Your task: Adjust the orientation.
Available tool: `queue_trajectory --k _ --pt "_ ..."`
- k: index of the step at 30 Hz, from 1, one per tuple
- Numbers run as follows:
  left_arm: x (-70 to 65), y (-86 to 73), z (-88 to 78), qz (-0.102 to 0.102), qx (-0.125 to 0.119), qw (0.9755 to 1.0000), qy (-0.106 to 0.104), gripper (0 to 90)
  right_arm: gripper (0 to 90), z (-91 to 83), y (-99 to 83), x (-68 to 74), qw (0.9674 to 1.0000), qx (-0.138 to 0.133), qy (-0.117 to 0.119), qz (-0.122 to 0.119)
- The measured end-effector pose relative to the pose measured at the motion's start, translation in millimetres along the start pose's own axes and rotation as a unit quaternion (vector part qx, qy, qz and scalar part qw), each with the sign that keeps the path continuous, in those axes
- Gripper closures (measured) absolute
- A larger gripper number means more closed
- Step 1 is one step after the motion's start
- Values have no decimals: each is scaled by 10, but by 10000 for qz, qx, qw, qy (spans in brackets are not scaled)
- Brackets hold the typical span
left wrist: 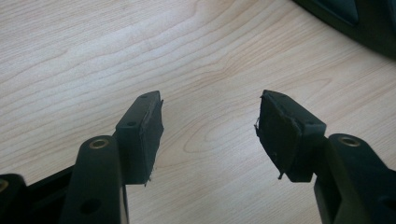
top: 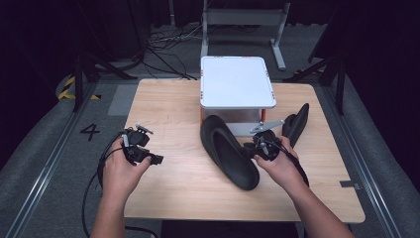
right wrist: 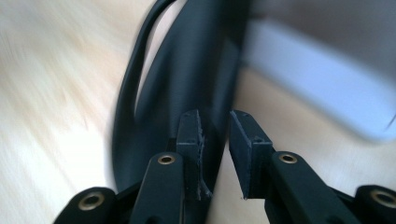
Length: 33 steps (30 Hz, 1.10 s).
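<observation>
A large black slipper (top: 230, 151) lies sole-down on the wooden table (top: 168, 109), toe towards the near edge. My right gripper (top: 249, 148) comes at its right side. In the right gripper view the jaws (right wrist: 215, 140) stand narrowly apart astride the slipper's side wall (right wrist: 187, 70). One pad is inside against the wall, and a sliver of table shows before the other. A second black slipper (top: 297, 123) stands on its edge farther right. My left gripper (top: 157, 158) hovers open over bare wood (left wrist: 210, 130) at the left, with a corner of the slipper (left wrist: 364, 23) beyond it.
A white-topped box on a stand (top: 237, 82) sits at the table's far middle, just behind the large slipper. Cables trail from both grippers off the near edge. Dark floor with rails and stand legs surrounds the table.
</observation>
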<state>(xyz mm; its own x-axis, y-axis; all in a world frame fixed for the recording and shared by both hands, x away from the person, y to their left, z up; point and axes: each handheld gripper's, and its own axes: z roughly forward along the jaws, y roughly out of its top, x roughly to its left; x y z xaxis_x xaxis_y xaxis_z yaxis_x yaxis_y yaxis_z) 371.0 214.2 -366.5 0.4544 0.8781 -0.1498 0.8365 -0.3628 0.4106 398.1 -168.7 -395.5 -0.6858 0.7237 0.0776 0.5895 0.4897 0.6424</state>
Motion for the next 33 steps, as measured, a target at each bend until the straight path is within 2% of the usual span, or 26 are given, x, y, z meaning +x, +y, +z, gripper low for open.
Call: queue_trajectory --k 2,5,9,15,18,21,22,24,25,27,29,30,33 --pt "2 -3 -7 -19 -11 10000 -13 409 722 101 -61 -10 9988 385 277 83" --pt "6 -2 -21 3 -25 10000 -29 408 693 247 -136 18 9970 758 183 -20" --pt "12 -2 -22 -41 -61 10000 -30 408 689 241 -126 43 9973 717 129 -76" --pt "8 12 -5 -18 -19 10000 -51 407 604 161 -149 40 9978 655 24 -78" --pt "0 22 4 -7 -11 10000 -43 407 603 177 -187 38 9967 800 118 -118" --pt "-13 36 18 61 35 10000 -48 407 636 242 -211 63 9939 1062 277 -126" --pt "-18 39 20 70 45 9999 -59 407 614 249 -218 101 9928 1137 360 -115" --pt "-27 45 26 60 33 9999 -76 406 623 240 -224 176 9929 1138 292 -197" --pt "-26 49 28 84 55 9999 -84 406 621 232 -229 223 9925 1144 394 -185" --pt "-29 57 37 92 70 9999 -93 405 604 221 -245 310 9913 1174 589 -107" --pt "-52 72 63 132 96 9998 -113 405 562 215 -284 440 9908 1140 726 89" --pt "-52 72 63 132 96 9998 -113 405 562 215 -284 440 9908 1140 726 89" --pt "-100 109 136 217 163 9996 -124 405 543 219 -330 617 9891 1274 735 12"
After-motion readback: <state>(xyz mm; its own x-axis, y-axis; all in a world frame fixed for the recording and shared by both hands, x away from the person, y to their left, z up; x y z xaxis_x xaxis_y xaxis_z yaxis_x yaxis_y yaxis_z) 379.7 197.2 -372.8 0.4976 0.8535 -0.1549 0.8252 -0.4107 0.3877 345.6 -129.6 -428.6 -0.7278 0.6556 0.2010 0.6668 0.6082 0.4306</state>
